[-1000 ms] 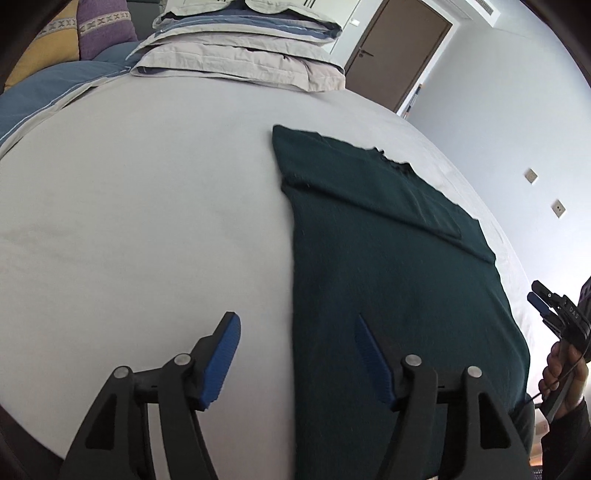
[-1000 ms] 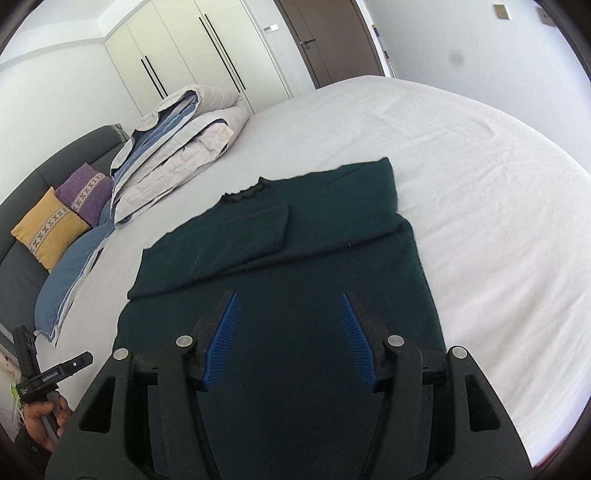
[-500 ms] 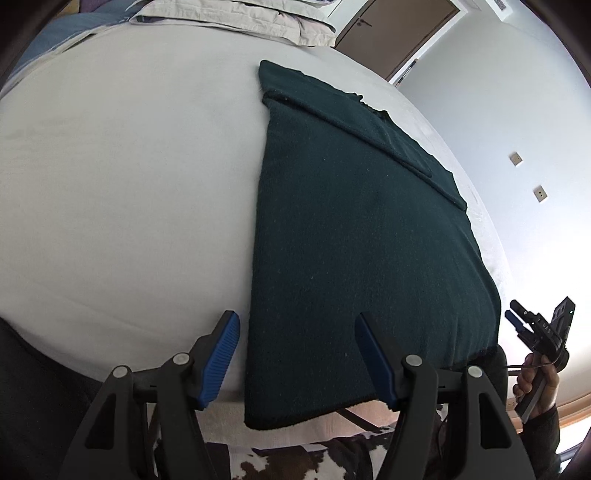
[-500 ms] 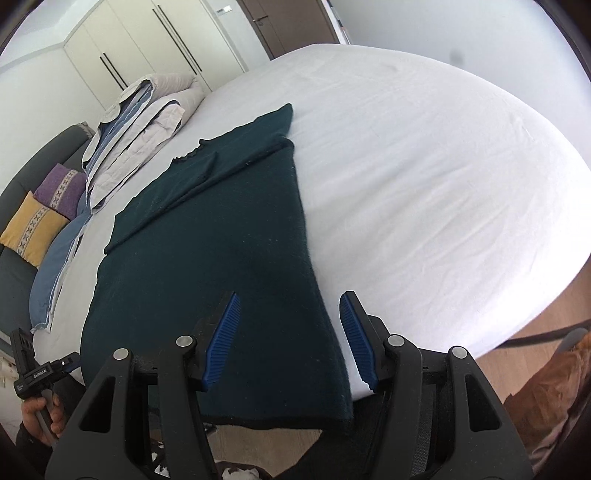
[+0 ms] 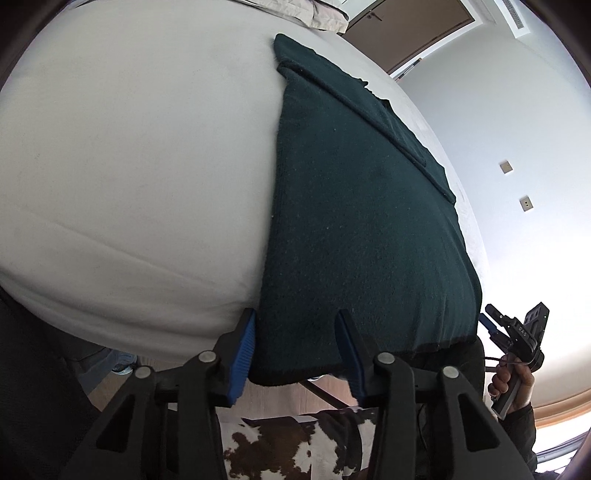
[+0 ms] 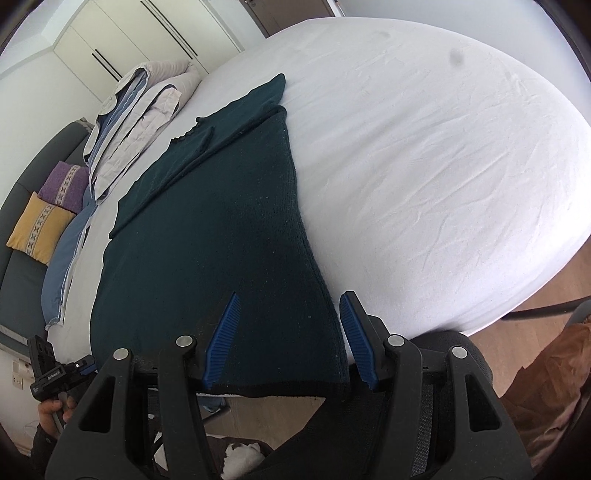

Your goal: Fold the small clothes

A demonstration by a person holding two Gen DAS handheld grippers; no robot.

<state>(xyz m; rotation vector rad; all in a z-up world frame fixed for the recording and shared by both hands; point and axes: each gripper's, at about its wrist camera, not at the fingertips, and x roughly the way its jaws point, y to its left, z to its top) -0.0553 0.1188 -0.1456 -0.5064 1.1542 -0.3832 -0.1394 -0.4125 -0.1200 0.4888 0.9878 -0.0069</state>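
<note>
**Dark green sweater laid flat at the near edge of a white bed, one gripper at each hem corner**

One dark green sweater [image 5: 354, 221] lies flat on the white bed [image 5: 129, 166], both sleeves folded in across its chest, neckline pointing away toward the far side. Its hem overhangs the near mattress edge. The sweater's left border runs straight up the sheet; a broad stretch of bare sheet lies beyond it, and another wide, lightly creased stretch lies beyond the right border [image 6: 424, 166].

Two grippers are present. The left gripper [image 5: 295, 343] has its blue fingers [image 5: 242, 347] spread, straddling the hem's left corner; the cloth sits between the fingers, which do not close on it. The right gripper [image 6: 288, 339] is likewise spread, straddling the hem's right corner, its right finger just outside the side edge.

Beyond the sweater: one stack of folded bedding [image 6: 136, 110] at the far side of the bed, two cushions, one yellow cushion [image 6: 37, 229] and one purple cushion [image 6: 64, 184], against a dark headboard, and one brown door [image 5: 410, 29]. Below the mattress edge, wooden floor and a cowhide rug [image 5: 288, 446] show
</note>
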